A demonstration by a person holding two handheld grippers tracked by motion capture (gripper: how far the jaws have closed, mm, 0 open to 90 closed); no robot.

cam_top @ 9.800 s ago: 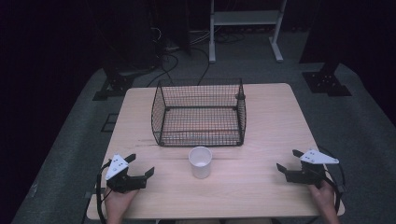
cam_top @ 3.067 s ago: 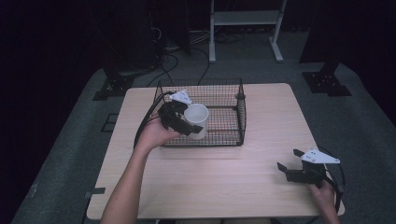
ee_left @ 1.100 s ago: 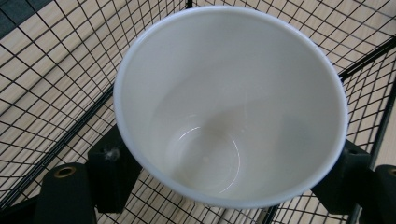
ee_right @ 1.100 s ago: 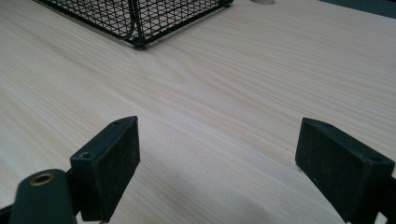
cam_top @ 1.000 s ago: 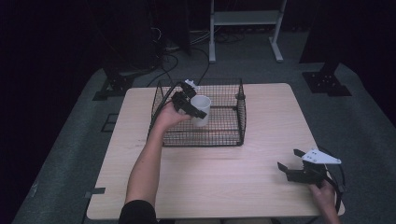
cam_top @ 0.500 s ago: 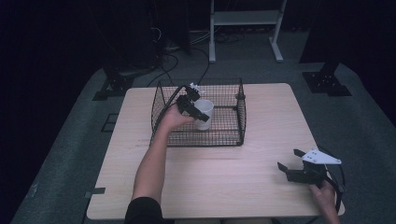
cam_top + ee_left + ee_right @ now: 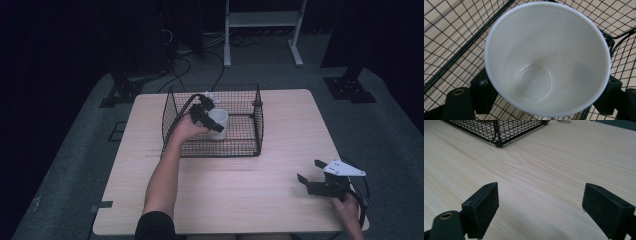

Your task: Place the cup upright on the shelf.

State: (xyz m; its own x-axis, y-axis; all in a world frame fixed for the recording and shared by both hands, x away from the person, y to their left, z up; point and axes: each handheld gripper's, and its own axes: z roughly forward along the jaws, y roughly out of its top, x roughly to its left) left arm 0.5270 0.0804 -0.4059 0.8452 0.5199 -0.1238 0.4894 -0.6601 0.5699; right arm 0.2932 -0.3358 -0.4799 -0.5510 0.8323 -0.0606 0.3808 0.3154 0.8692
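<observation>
A white cup (image 7: pixel 219 124) is inside the black wire basket (image 7: pixel 252 146), upright, held by my left gripper (image 7: pixel 209 119), which is shut on its sides. In the left gripper view the cup (image 7: pixel 546 57) is seen from above, empty, with the jaws pressed against its wall on both sides and the basket's mesh (image 7: pixel 449 32) beneath it. Whether the cup rests on the basket floor I cannot tell. My right gripper (image 7: pixel 309 175) is open near the table's front right corner; in the right gripper view it (image 7: pixel 541 207) holds nothing over bare wood.
The basket stands at the back middle of the light wooden table (image 7: pixel 240 195). Its near corner (image 7: pixel 497 135) is visible in the right gripper view. A white metal stand (image 7: pixel 262 20) and cables lie on the floor beyond the table.
My left gripper has carried the cup from the table's front over the basket's rim and lowered it inside the basket. The right gripper has stayed still.
</observation>
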